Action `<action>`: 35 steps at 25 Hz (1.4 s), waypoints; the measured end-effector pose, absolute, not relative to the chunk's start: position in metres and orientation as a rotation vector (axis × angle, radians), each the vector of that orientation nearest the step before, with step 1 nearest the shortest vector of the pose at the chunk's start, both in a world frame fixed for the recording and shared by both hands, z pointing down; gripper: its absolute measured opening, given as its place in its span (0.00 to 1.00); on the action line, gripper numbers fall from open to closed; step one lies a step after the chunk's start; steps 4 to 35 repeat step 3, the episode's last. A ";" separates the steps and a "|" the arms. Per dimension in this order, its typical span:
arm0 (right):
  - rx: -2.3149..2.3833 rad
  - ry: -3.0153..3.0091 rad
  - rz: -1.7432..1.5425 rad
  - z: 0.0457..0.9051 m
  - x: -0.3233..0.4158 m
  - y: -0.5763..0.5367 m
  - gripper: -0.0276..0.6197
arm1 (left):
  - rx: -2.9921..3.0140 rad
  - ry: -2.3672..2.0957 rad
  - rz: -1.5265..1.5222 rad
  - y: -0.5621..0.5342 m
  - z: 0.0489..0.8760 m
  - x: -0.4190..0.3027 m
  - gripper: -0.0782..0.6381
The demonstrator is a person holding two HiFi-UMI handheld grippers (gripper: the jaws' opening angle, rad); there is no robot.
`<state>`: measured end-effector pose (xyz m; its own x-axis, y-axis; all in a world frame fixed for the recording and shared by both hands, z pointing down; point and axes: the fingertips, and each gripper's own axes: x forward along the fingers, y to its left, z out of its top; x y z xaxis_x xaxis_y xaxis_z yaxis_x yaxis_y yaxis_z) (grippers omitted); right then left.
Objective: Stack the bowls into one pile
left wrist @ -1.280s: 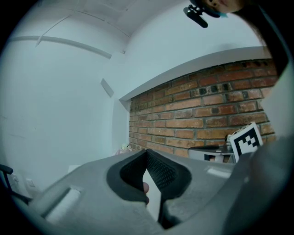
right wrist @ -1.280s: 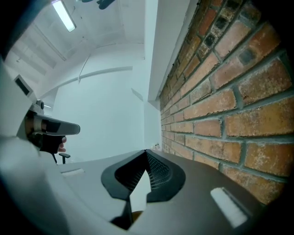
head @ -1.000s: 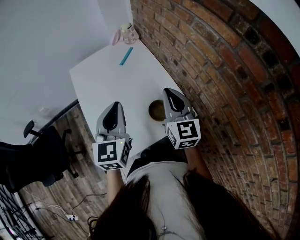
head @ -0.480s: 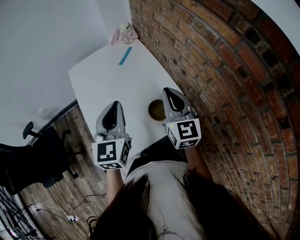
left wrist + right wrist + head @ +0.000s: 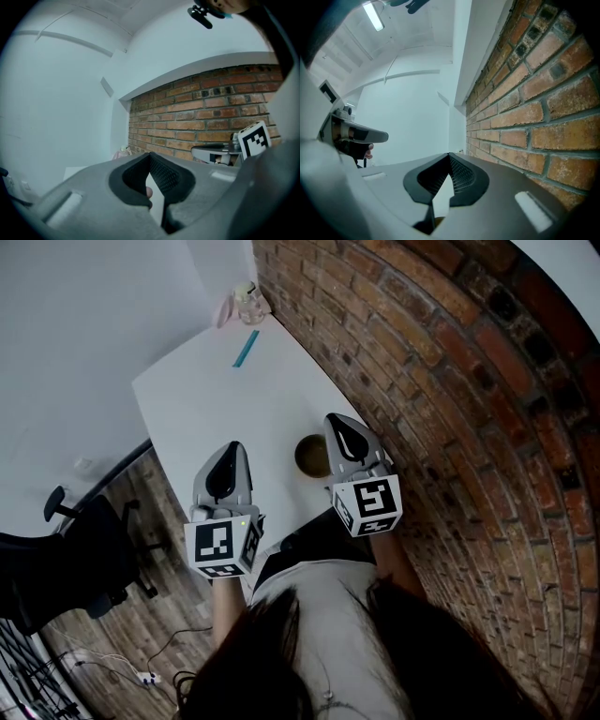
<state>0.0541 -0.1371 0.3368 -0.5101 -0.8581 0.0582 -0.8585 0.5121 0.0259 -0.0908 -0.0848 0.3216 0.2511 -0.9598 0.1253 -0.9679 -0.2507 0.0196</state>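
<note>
The two grippers hang side by side over the near end of the table (image 5: 206, 399), both pointing toward 12 o'clock in the head view. The left gripper (image 5: 150, 155) has its jaws pressed together at the tips, with nothing pinched. The right gripper (image 5: 449, 157) is pressed together the same way and is also empty.

A brown bowl (image 5: 309, 456) sits on the table near the brick wall (image 5: 450, 381). It is at 9 o'clock from the right gripper and just beside it, and that gripper hides its right rim. From the left gripper it lies at 2 o'clock, apart. From above I cannot tell whether it is one bowl or several nested.

At the table's 12 o'clock end lies a blue strip (image 5: 246, 349). Past it, in the corner, stand a small jar (image 5: 246, 302) and something pink (image 5: 228, 313). A dark chair (image 5: 84, 549) stands on the wood floor at 8 o'clock from the table.

In the left gripper view the right gripper shows at 3 o'clock against the bricks. In the right gripper view the left gripper shows at 9 o'clock.
</note>
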 end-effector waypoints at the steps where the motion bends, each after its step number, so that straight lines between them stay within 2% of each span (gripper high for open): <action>1: 1.522 -2.676 0.009 0.337 0.055 -0.137 0.04 | 2.413 -1.856 0.134 -0.085 0.322 -0.089 0.11; 35: 1.523 -2.675 0.007 0.337 0.055 -0.137 0.04 | 2.419 -1.843 0.136 -0.085 0.323 -0.086 0.11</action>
